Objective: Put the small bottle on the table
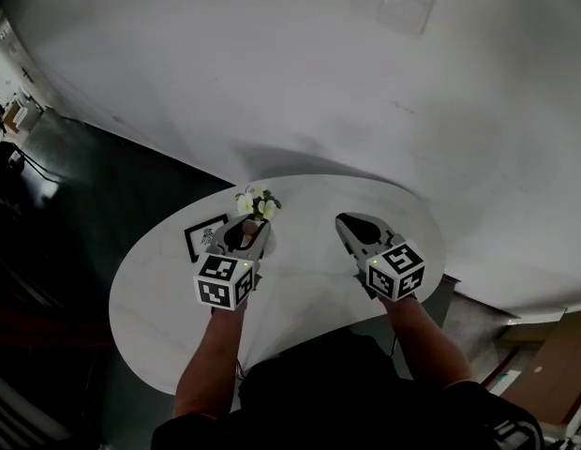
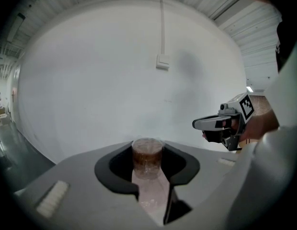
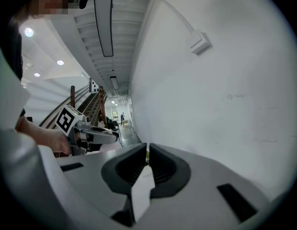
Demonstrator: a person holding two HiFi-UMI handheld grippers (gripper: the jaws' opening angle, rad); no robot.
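The left gripper (image 1: 242,237), centre-left in the head view, has its jaws clamped on the small bottle (image 2: 147,157) above the white table (image 1: 159,289) and probably does best to lower it gently onto bare tabletop, short of the flowers (image 1: 256,202), while the right gripper (image 1: 358,231) has its jaws together and empty.

White flowers (image 1: 258,202) stand just beyond the tip of the left gripper (image 1: 245,232), a black frame (image 1: 204,235) sits just to its left, and a small box (image 1: 404,6) is mounted on the wall (image 1: 272,82) well ahead
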